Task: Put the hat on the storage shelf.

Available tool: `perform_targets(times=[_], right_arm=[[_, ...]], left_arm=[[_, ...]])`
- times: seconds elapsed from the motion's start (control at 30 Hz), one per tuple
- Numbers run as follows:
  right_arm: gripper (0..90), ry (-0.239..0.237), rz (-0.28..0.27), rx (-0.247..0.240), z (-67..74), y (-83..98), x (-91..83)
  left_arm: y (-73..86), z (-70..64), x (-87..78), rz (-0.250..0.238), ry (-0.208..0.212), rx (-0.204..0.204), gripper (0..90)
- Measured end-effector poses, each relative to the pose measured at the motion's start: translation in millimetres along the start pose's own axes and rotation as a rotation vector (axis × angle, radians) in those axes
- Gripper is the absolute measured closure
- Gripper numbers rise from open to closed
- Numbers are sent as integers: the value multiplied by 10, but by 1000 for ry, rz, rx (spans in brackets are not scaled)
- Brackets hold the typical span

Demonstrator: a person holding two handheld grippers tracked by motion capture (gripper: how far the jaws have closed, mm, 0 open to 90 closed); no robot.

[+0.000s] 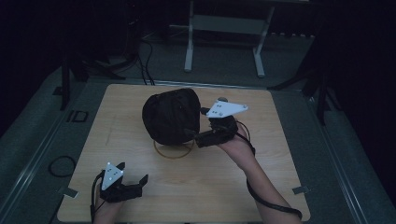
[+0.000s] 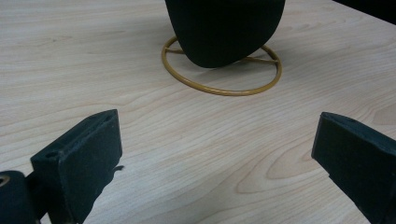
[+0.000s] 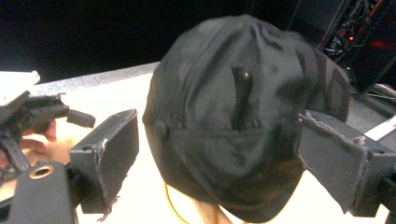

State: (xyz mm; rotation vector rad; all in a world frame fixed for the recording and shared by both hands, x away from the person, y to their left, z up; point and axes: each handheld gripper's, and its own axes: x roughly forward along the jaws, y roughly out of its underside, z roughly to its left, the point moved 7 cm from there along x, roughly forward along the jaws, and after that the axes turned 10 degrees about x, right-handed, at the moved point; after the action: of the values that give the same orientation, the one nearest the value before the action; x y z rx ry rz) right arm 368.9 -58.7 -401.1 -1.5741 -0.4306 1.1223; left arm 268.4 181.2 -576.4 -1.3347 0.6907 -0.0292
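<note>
Bare counter up front, one obstacle in the middle

A black cap (image 1: 171,115) on a yellow wire ring stand (image 1: 173,150) blocks the middle of the counter (image 1: 205,186); the right gripper (image 1: 198,140) crowds its right side, while the left gripper (image 1: 133,177) faces open wood.

My 2 grippers are black: the left gripper (image 1: 133,179) and right gripper (image 1: 201,125) each carry a grey 3-cornered plate, blocky frayed-edge jaws, a brass-ringed hole and trailing black cable.

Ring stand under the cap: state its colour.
Mustard yellow; the ring stand shows best in the left gripper view.
</note>
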Motion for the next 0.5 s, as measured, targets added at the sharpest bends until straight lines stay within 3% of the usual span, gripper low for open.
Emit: perform_targets(times=[0.43, 0.5], right_arm=[[125, 15, 19, 22, -139, 438, -171], [125, 16, 25, 46, -175, 617, -197]], left_arm=[[10, 13, -3, 4, -5, 2, 24], [8, 16, -4, 6, -7, 6, 24]])
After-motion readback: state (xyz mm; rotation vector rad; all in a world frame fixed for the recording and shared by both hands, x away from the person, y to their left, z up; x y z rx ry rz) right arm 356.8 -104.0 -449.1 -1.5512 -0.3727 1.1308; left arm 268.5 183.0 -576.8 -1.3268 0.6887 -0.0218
